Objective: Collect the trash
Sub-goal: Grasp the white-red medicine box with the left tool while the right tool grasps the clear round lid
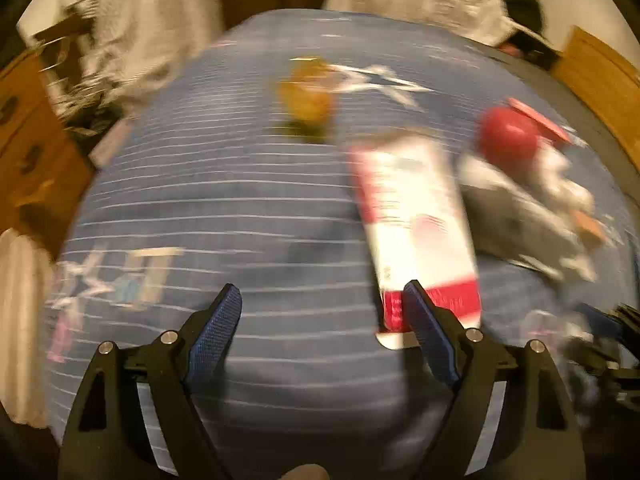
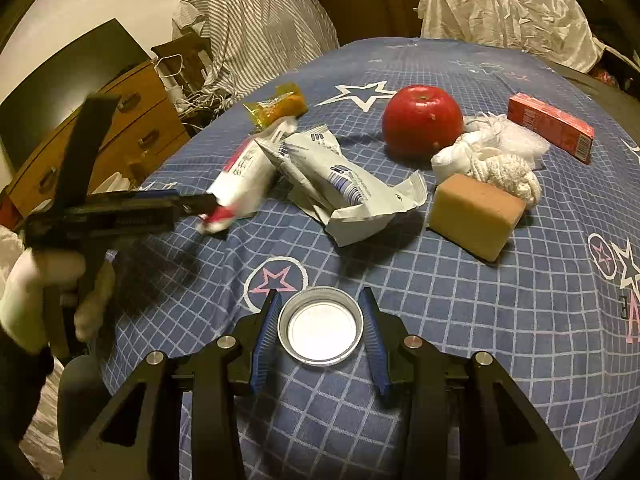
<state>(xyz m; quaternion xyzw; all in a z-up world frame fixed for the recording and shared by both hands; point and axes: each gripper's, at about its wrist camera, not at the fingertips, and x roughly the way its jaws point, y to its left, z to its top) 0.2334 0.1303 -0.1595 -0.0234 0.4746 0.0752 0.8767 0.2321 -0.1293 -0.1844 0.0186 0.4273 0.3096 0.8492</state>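
Left wrist view, blurry: my left tongs (image 1: 322, 300) are wide and empty, one fingertip at the end of the red-white wrapper (image 1: 416, 216) on the blue bed cover (image 1: 240, 208).

Right wrist view: my right tongs (image 2: 320, 300) are narrow, gripping a metal lid (image 2: 320, 330). Torn white packet (image 2: 340, 188), yellow wrapper (image 2: 278, 106) still uncollected; most trash remains.
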